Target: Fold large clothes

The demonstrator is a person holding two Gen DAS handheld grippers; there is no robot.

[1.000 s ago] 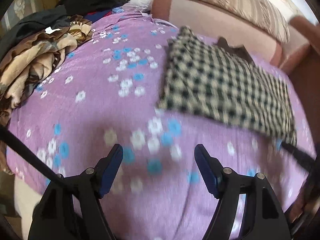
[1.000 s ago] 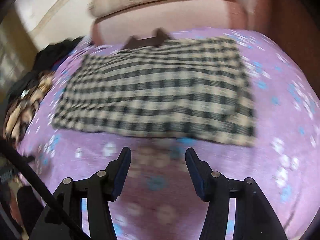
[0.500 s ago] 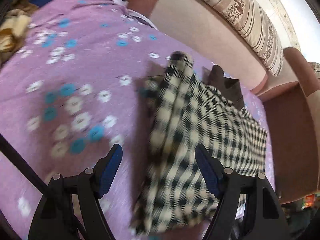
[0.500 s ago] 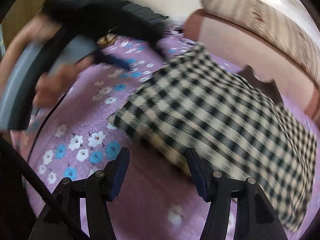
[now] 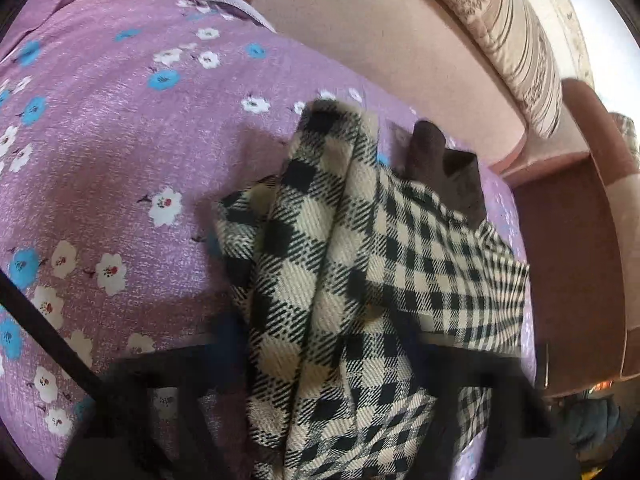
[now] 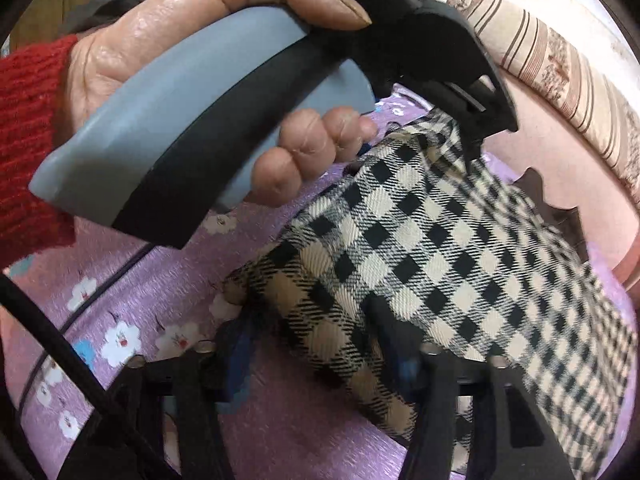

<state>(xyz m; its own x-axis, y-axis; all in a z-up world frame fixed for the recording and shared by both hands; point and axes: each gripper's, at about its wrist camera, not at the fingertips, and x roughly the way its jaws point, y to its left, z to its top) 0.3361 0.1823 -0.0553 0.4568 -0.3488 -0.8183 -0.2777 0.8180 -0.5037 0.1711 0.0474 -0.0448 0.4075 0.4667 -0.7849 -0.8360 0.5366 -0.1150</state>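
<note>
A black-and-cream checked garment (image 5: 360, 240) lies folded on the purple flowered bedspread (image 5: 120, 160), its dark brown collar (image 5: 440, 168) toward the sofa. My left gripper (image 5: 316, 336) is blurred, its jaws closing on a bunched ridge of the cloth that fills the gap. The right wrist view shows the same left gripper (image 6: 472, 136), held by a hand (image 6: 200, 20), pinching the garment's (image 6: 440, 260) far corner into a peak. My right gripper (image 6: 312, 340) straddles the near edge, jaws closing, one finger beside the cloth and the other on top of it.
A pink sofa back (image 5: 380, 40) with a striped cushion (image 5: 512, 40) borders the bedspread behind the garment. A brown armrest (image 5: 568, 260) stands at the right. A red sleeve (image 6: 28, 140) fills the left edge of the right wrist view. A black cable (image 6: 60, 352) crosses the lower left.
Both grippers came down onto one end of the checked garment. The cloth now bunches between the left jaws. The hand with the left gripper moved closer in the right wrist view.
</note>
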